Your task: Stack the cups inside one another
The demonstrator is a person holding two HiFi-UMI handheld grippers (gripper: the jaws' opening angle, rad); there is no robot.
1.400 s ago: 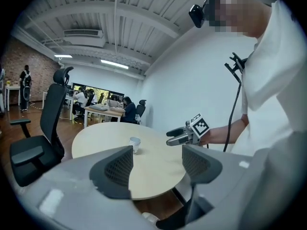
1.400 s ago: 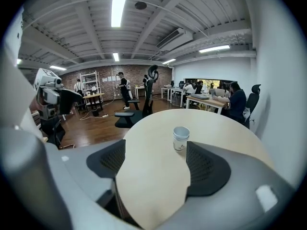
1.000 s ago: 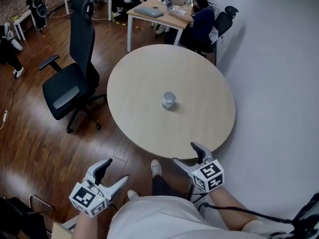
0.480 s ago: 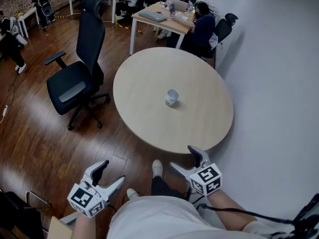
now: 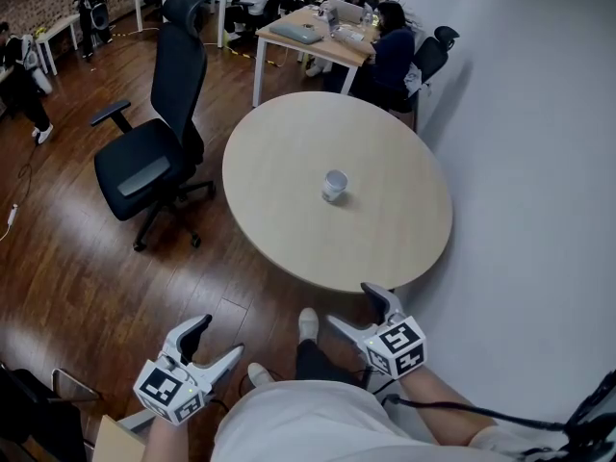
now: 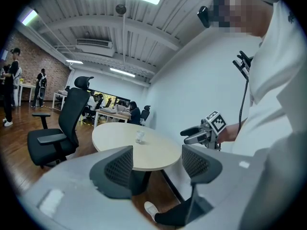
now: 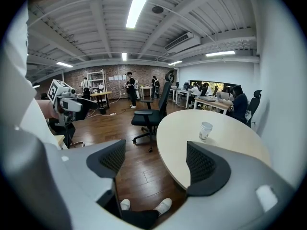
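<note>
A cup (image 5: 334, 185) is set upright near the middle of the round table (image 5: 289, 229). The table is placed close to the wall (image 5: 539, 162) on its right, an office chair (image 5: 154, 157) is stood on the floor to its left, and a desk (image 5: 308, 35) with seated people is found behind it. The left gripper (image 5: 218, 338) and the right gripper (image 5: 351, 306) are held on the near side, well apart from the cup: the left over the floor, the right just before the table's near rim, and a shoe (image 5: 306, 323) is seen between them.
</note>
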